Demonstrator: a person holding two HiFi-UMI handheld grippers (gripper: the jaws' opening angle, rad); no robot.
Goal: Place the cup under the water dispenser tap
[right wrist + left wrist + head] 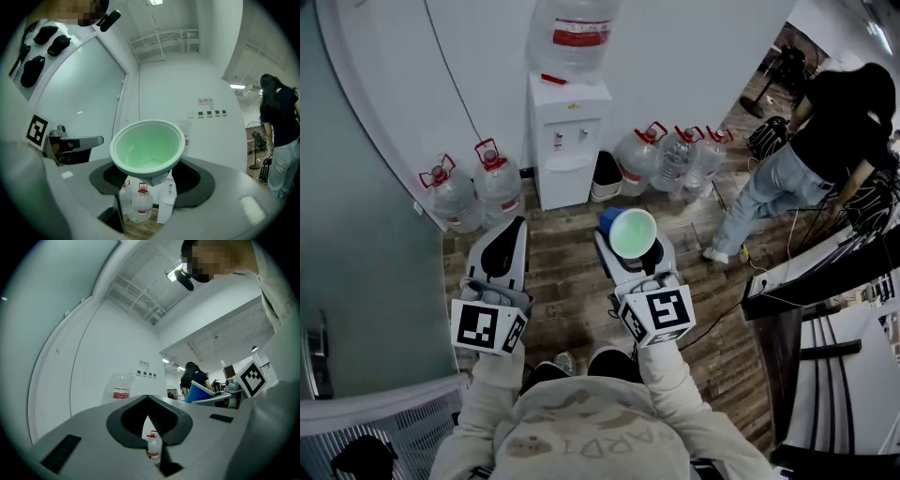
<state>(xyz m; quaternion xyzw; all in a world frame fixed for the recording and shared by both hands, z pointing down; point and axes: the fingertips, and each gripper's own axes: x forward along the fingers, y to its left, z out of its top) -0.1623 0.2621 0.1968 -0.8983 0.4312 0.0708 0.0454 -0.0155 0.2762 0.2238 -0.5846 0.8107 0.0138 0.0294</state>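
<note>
The cup, blue outside and pale green inside, stands upright between the jaws of my right gripper, which is shut on its lower part. In the right gripper view the cup fills the middle, and the right gripper holds its base. The white water dispenser stands against the wall ahead with a large bottle on top; its taps face me, well beyond the cup. The dispenser shows small below the cup. My left gripper is shut and empty, level beside the right; its tips meet in the left gripper view.
Water jugs stand left of the dispenser and more jugs to its right on the wooden floor. A person stands at the right near a desk. A curved glass wall closes the left side.
</note>
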